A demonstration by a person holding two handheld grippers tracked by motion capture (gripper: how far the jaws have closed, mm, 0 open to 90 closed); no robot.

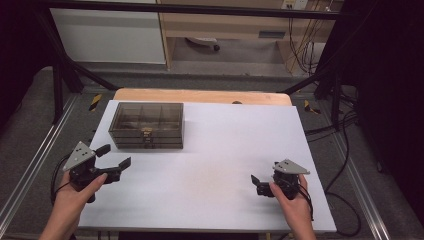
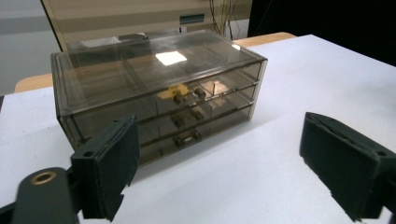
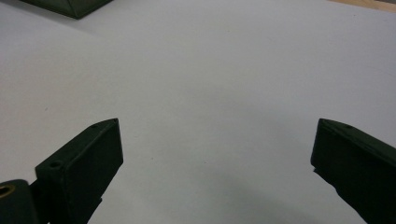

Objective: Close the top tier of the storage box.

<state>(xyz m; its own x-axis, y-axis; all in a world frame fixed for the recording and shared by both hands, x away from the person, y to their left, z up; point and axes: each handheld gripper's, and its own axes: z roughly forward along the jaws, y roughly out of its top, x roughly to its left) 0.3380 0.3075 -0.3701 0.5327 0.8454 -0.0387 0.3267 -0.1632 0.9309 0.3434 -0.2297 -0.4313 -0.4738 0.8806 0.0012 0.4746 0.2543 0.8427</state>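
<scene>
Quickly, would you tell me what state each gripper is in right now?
Left gripper: open, holding nothing, near the drawer box.
Right gripper: open, holding nothing.

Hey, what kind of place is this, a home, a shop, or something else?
Most likely a lab or workshop set up for recording. A white table stands inside a black metal frame, cables trail over the floor, and a person holds a gripper in each hand near a smoky plastic drawer box.
</scene>
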